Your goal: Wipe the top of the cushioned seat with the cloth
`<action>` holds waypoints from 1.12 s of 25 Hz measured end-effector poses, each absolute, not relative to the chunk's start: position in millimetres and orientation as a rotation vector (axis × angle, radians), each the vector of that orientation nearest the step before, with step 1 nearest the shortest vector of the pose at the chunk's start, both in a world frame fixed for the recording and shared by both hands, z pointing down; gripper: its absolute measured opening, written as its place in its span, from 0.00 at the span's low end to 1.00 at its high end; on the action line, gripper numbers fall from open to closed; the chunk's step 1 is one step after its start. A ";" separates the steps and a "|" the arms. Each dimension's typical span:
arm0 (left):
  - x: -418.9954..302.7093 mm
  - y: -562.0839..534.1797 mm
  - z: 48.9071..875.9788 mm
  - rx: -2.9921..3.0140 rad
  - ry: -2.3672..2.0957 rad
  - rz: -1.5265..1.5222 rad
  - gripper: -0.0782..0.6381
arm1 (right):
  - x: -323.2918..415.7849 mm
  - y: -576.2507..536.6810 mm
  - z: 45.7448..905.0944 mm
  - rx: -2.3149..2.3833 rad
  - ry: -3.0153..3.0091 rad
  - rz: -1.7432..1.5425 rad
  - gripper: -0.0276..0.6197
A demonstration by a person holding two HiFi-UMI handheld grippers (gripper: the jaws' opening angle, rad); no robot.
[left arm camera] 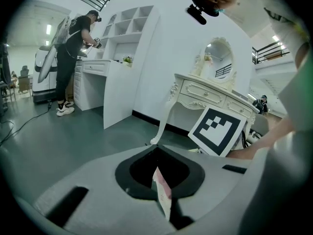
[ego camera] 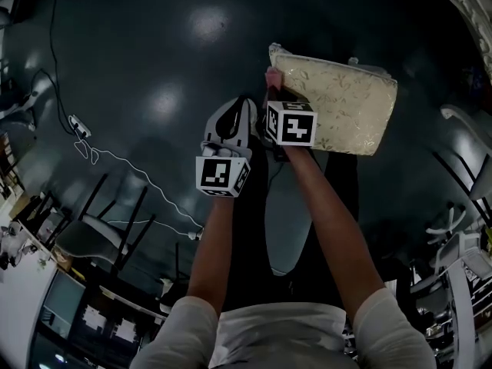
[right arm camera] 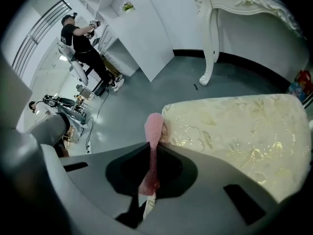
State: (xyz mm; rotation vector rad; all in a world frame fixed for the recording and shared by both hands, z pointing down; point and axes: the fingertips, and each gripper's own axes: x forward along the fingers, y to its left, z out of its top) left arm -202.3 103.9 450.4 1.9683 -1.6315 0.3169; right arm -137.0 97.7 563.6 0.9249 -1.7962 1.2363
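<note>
Nearest to us, the two bare forearms (ego camera: 323, 221) reach forward over the dark floor (ego camera: 154, 68), one pair of tongs in each hand. The left tongs (left arm camera: 161, 190) are closed together. In their seam we see only a thin pale pink sliver, and we cannot tell what it is. They are lifted from the floor and point towards the room, not at the seat. The right tongs (right arm camera: 150, 180) are just beside them and are clamped on the pink cloth (right arm camera: 154, 131). The cloth stands up from them as a narrow fold. Its top touches the left corner of the cushioned seat (right arm camera: 234, 136), at the edge and not on the middle of the top. The seat has a cream cover with a pale leaf pattern, and it stands on the floor directly behind the tongs.

Farther away on the floor lies a thin white cable (ego camera: 131, 167). Behind the seat stands a white dressing table (left arm camera: 210, 94) with curved legs and an oval mirror (left arm camera: 217, 58). Beside it is a tall white shelf unit (left arm camera: 129, 28). Far at the left a person in black (left arm camera: 73, 43) stands at a white desk.
</note>
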 end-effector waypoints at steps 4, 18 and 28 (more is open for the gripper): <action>-176.4 96.6 450.9 1.997 -1.596 0.331 0.12 | -118.8 96.3 555.3 0.919 -1.832 1.248 0.07; -64.1 74.9 458.2 2.100 -1.449 0.347 0.12 | 10.5 80.5 551.2 1.091 -1.806 1.303 0.07; 1.9 61.8 461.7 2.160 -1.368 0.348 0.12 | 124.2 69.2 545.5 1.271 -1.734 1.253 0.07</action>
